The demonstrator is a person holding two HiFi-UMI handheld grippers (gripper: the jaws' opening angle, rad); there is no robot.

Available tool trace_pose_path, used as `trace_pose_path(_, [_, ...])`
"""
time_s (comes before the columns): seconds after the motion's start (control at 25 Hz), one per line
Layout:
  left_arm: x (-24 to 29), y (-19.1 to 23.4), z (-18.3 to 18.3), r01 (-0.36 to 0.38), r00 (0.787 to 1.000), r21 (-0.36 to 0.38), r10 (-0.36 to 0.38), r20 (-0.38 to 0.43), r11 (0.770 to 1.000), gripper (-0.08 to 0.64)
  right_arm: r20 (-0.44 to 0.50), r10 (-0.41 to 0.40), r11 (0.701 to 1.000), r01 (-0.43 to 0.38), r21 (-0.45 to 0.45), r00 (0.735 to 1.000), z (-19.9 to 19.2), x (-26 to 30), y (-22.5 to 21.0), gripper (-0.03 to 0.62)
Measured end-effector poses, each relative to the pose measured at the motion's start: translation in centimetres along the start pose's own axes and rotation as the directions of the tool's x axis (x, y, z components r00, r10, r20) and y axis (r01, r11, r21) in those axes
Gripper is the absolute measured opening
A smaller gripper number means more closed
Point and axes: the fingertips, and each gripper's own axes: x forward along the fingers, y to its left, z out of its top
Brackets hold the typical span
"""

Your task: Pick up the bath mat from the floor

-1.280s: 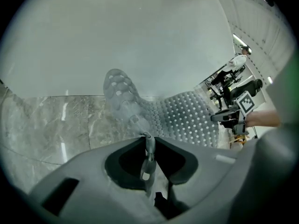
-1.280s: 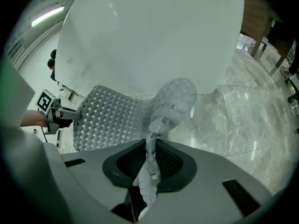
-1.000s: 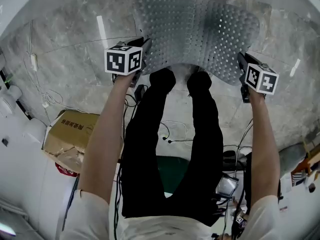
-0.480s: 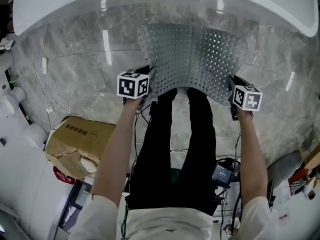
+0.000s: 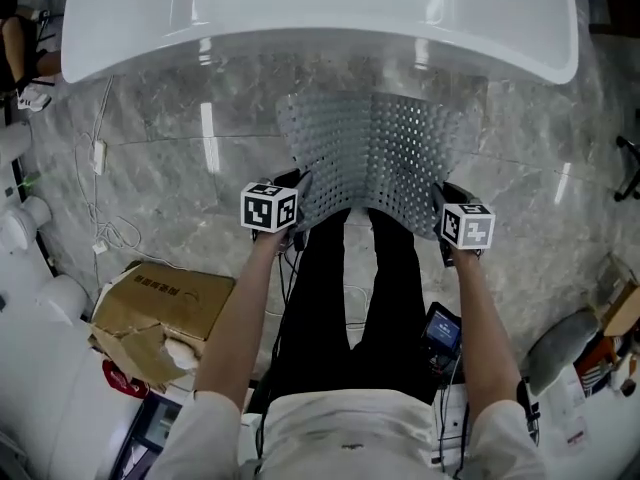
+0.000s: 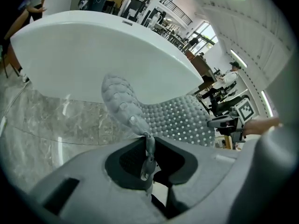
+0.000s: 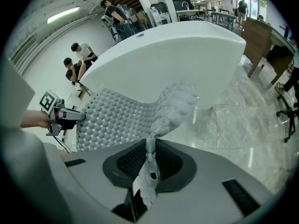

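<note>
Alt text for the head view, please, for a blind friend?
A person holds a grey perforated bath mat by its near corners, left gripper and right gripper each clamped on one, over a marble floor beside a white bathtub.

One bath mat [image 5: 380, 153], two tongs [image 5: 300, 184] [image 5: 441, 194] (one box [image 5: 165, 303]).

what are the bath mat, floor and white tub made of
Bath mat: likely soft translucent grey rubber or PVC; it sags and folds, bobbled with holes.
Floor: polished marble or marble-look tile; grey veining, glossy light streaks.
Tub: smooth glossy white, acrylic or ceramic, cannot tell which.
</note>
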Motion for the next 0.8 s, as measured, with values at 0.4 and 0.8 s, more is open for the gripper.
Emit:
trace_pose_path(0.4, [-9.7,-2.6,3.9,0.043,0.994,-0.007,-0.042,0.101,0.999,0.063,0.096,-0.011,0.996,0.020,-0.091,0.995,5.0,-8.7,6.6,0.061])
trace_pose_path(0.8, [-20.3,-5.7,10.6,0.070,0.960,0.127,-0.102,0.260,0.989,0.063,0.296,0.035,0.987,0.014,-0.160,0.955,13.3,-15.1,15.5,0.060])
